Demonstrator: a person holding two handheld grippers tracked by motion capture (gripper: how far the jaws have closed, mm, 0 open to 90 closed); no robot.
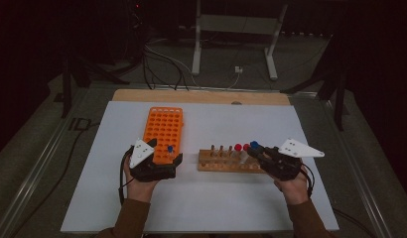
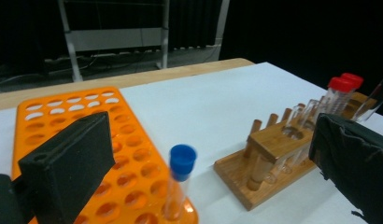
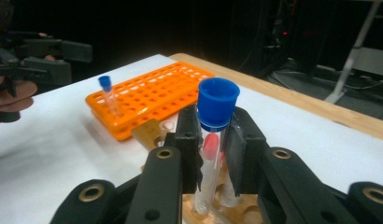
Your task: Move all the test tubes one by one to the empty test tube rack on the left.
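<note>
Up close, the right gripper view catches what the high view blurs, the right claw (image 3: 212, 140) clamped tight on a blue-capped tube (image 3: 213, 135) just above the wooden rack (image 1: 229, 161), while the left claw (image 2: 199, 154) gapes wide around another blue-capped tube (image 2: 179, 186) standing in the orange rack (image 2: 87, 140).

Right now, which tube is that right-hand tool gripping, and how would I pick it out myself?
Start at the white table and find the wooden rack right of the orange rack. At the wooden rack's right end, the right gripper is shut on a clear blue-capped tube. Its neighbours there, the red-capped tubes, stand free, and the other blue-capped one sits in the orange rack.
</note>
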